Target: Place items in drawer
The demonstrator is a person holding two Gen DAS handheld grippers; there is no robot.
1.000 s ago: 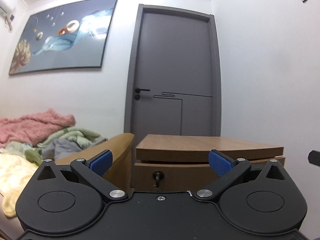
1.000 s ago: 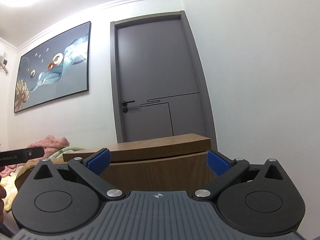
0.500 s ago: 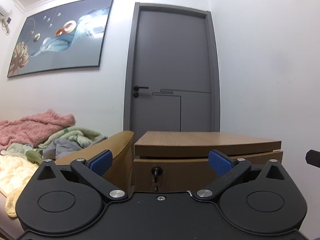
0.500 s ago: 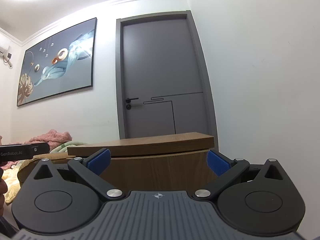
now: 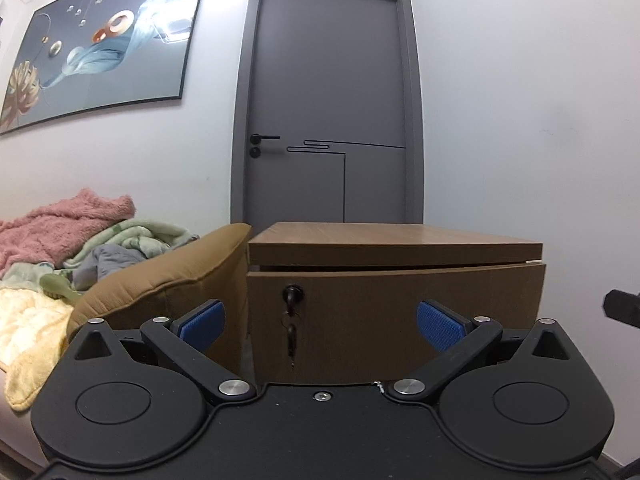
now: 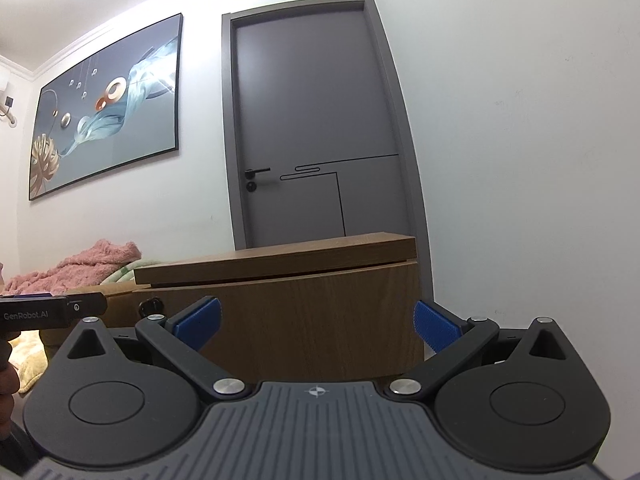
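Drawer front (image 5: 394, 322) of a wooden bedside cabinet (image 5: 394, 242) faces the left wrist camera squarely, its long axis running side to side beneath the overhanging top, and it sits closed apart from a thin dark gap under that top. A lock with a key (image 5: 292, 294) is set near the drawer's left end, and more keys hang below it, too dark to make out clearly. The left gripper (image 5: 320, 320) hangs released in front of the drawer, blue pads spread wide with nothing between them. The right gripper (image 6: 316, 320) is likewise spread and empty, seeing the same drawer (image 6: 288, 316) at an angle, the lock end half hidden behind its left finger. No items to stow can be seen in either view.

Left of the cabinet lies a tan cushion (image 5: 168, 280), with pink, green and yellow blankets (image 5: 60, 248) heaped behind it, cut off at the frame edge. A grey door (image 5: 328, 108) and a framed painting (image 5: 104, 44) fill the wall. At the right view's left edge, a black bar reads "GenRobot.AI" (image 6: 26, 315).
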